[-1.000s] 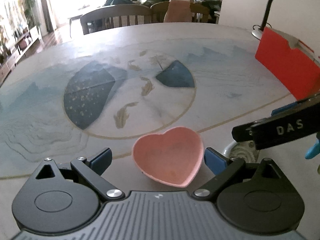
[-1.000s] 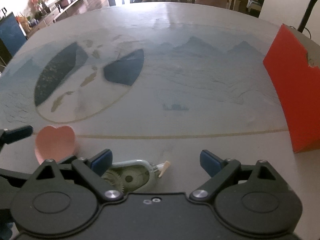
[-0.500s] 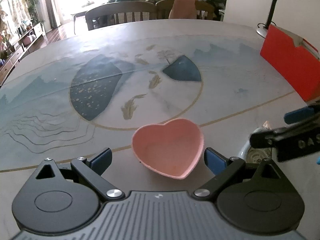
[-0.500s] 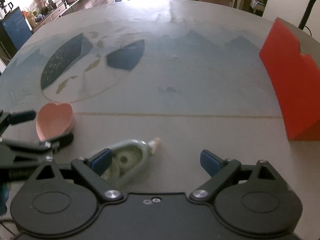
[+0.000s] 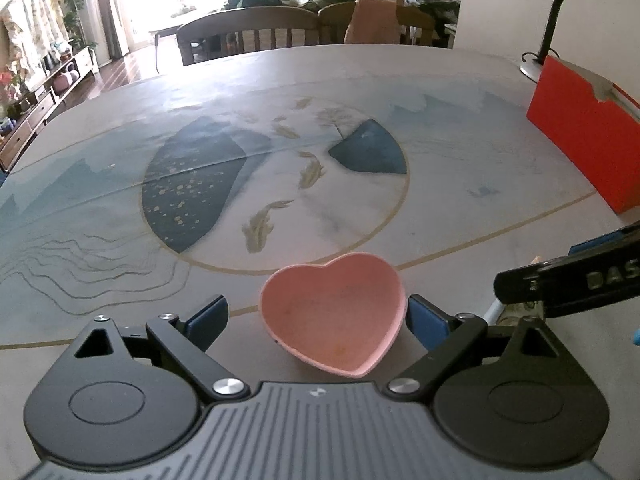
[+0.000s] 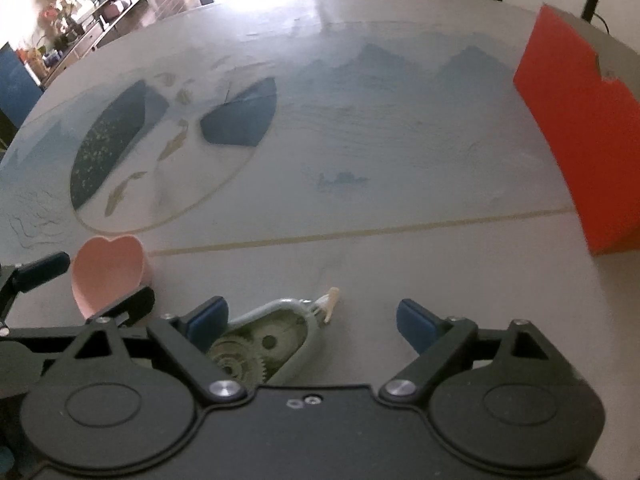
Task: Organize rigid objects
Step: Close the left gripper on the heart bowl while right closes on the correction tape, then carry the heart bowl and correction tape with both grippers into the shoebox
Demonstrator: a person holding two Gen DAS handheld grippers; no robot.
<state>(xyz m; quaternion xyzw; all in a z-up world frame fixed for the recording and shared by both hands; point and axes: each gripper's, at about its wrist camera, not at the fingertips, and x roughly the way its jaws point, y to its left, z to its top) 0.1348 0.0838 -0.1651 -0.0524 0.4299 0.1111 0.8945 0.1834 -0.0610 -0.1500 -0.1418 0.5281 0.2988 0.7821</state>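
Both grippers have pulled back slightly; heart dish and tape dispenser unmoved near the table's near edge.
Left gripper (image 5: 318,316) spread wide around the pink heart-shaped dish (image 5: 332,316); right gripper (image 6: 312,318) likewise spread, correction-tape dispenser (image 6: 268,340) hard against its left finger. Risk: an off-centre closure shoves either piece sideways.

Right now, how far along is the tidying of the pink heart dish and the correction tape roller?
Nothing looks put away yet. The open left gripper brackets the pink heart dish; the open right gripper has the correction tape roller by its left finger. Neither is gripped. Both remain to be grasped and placed, perhaps by the red box.
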